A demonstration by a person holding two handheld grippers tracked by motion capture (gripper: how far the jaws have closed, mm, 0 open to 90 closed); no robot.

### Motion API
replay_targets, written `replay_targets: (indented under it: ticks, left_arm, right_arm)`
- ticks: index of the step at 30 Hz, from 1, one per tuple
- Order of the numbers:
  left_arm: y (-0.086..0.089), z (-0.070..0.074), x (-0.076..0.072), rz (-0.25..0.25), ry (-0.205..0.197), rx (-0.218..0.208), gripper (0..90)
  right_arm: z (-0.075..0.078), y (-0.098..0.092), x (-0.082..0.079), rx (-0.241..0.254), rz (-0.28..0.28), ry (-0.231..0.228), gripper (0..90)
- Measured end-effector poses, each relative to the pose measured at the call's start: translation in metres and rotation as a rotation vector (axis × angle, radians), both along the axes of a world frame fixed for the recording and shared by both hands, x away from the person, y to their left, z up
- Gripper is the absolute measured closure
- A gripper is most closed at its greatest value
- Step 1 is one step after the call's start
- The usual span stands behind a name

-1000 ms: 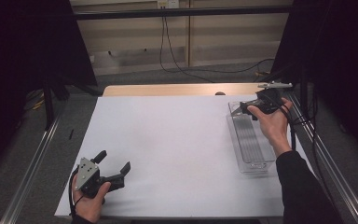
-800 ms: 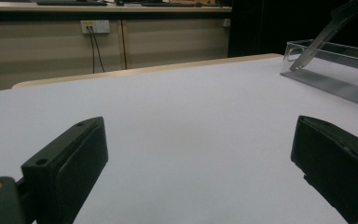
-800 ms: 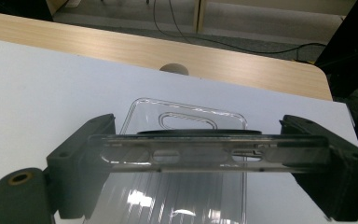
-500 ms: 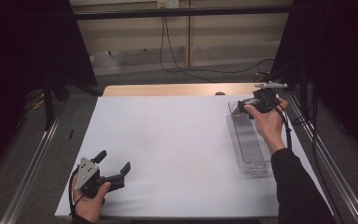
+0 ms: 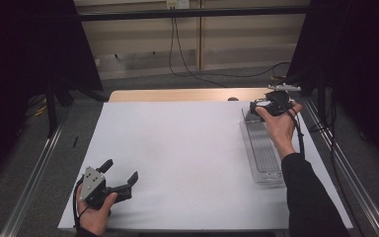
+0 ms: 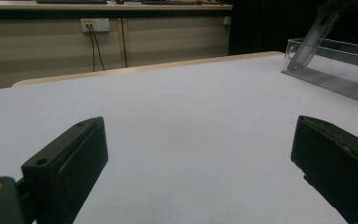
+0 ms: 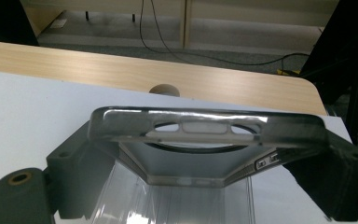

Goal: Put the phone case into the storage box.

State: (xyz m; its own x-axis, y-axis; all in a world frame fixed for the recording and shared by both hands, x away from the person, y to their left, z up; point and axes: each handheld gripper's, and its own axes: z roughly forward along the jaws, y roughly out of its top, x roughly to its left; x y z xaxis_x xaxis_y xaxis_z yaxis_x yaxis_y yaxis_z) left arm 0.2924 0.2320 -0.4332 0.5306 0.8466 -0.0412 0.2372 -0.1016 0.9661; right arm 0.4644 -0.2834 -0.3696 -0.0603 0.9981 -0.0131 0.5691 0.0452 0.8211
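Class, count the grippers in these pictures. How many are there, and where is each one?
2. The left gripper rests open on the white table at its near left corner; the right gripper is at the far right, clamped on a clear phone case above the clear tray.

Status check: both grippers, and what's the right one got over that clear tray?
Left gripper open, idle on white table. Right gripper shut on clear phone case, held over clear tray. Nothing in the way.

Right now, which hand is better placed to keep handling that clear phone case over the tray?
The right. The right gripper is shut on the clear phone case above the clear tray. The left gripper sits open at the table's near left corner.
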Motion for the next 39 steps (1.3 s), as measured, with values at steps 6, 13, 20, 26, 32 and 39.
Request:
replay_targets:
  ticks: [6,13,20,26,32,39]
  left_arm:
    - [0.001,0.0,0.0,-0.001,0.002,-0.006,3.7]
    - [0.0,0.0,-0.001,-0.001,-0.004,0.003,3.7]
    - [-0.001,0.0,0.0,-0.018,-0.003,0.006,3.7]
    - [-0.001,0.0,0.0,-0.014,-0.004,0.006,3.7]
    - [-0.001,0.0,0.0,-0.024,-0.007,0.006,3.7]
    - [-0.001,0.0,0.0,-0.021,-0.004,0.004,3.6]
  right_arm:
    - [-0.003,0.003,0.005,0.001,-0.025,-0.034,11.9]
    - [-0.003,0.005,0.009,-0.008,-0.029,-0.043,11.8]
    - [-0.006,0.007,0.014,-0.017,-0.034,-0.069,11.7]
    - [-0.008,0.008,0.017,-0.021,-0.033,-0.091,11.6]
    - [-0.011,0.007,0.02,-0.03,-0.023,-0.111,11.3]
    - [-0.013,0.007,0.023,-0.029,-0.022,-0.131,11.2]
